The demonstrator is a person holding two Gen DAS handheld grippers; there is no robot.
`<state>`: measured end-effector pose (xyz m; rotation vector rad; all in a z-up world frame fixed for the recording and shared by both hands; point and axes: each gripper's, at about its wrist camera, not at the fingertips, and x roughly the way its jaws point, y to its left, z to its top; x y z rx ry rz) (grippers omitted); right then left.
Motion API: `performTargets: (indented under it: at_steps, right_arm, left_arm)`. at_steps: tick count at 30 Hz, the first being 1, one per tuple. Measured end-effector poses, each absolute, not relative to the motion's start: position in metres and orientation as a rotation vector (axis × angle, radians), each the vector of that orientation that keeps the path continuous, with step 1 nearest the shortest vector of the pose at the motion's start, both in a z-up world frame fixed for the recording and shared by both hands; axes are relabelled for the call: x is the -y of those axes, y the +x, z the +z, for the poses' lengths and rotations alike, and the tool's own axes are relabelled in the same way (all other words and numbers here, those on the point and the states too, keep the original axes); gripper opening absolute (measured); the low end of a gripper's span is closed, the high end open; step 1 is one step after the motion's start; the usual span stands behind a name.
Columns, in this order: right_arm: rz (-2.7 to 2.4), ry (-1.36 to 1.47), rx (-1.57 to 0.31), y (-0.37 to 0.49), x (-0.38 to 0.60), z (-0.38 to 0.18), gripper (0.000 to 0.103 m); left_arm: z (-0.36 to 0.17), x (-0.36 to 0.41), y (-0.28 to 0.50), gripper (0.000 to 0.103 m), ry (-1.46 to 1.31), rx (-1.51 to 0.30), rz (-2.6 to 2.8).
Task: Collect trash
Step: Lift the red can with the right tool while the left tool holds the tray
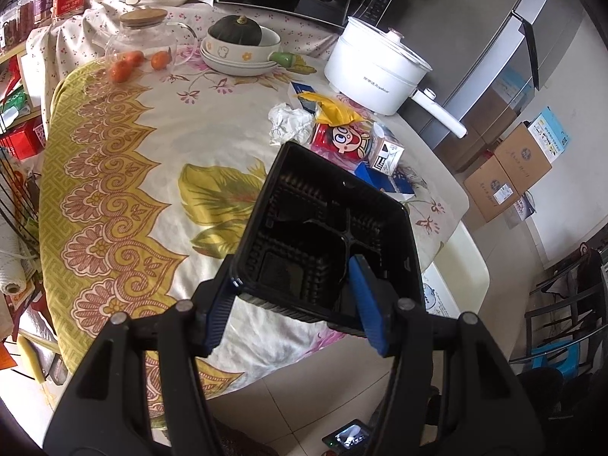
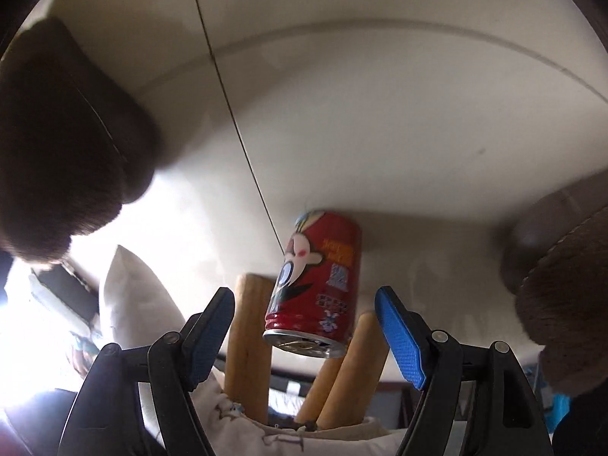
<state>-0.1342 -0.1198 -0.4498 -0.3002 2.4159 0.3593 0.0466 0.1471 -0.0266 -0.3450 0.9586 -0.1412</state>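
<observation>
Left wrist view: the left gripper (image 1: 294, 296) grasps a black compartment tray (image 1: 326, 235), which hides part of the trash pile (image 1: 342, 133) at 1 o'clock.

Right wrist view: the right gripper (image 2: 304, 326), fingers spread, frames a blurred red can (image 2: 317, 285) at 12 o'clock; whether anything supports it is unclear.

Red can (image 2: 317, 285) blurred, black tray (image 1: 326, 228) hiding trash pile (partly), dark shapes unreadable.

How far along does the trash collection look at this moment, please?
Nothing is visibly binned yet. In hand: the left gripper clamps the black tray above the tablecloth; the right gripper is open, with a red can between its fingers, untouched. Left: crumpled paper, yellow wrapper, small carton.
</observation>
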Motion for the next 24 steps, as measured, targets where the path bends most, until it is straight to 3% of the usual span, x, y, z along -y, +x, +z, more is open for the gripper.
performTargets:
  at_steps: [7, 9, 10, 16, 24]
  right_arm:
    - [0.326, -0.366, -2.445, -0.147, 0.117, -0.464, 0.077]
    - [0.330, -0.361, -2.441, -0.146, 0.116, -0.464, 0.069]
    - [0.334, -0.356, -2.442, -0.146, 0.116, -0.463, 0.058]
    - [0.376, -0.410, -2.356, -0.144, 0.109, -0.458, 0.057]
    - [0.380, -0.438, -2.082, -0.086, 0.108, -0.390, 0.056]
  left_arm:
    - [-0.024, -0.151, 0.048, 0.060, -0.346, -0.948, -0.142]
    - [-0.024, -0.151, 0.048, 0.060, -0.347, -0.947, -0.141]
    - [-0.024, -0.152, 0.047, 0.060, -0.348, -0.947, -0.141]
    - [-0.021, -0.153, 0.047, 0.060, -0.363, -0.940, -0.141]
    - [-0.012, -0.145, 0.048, 0.060, -0.364, -0.921, -0.156]
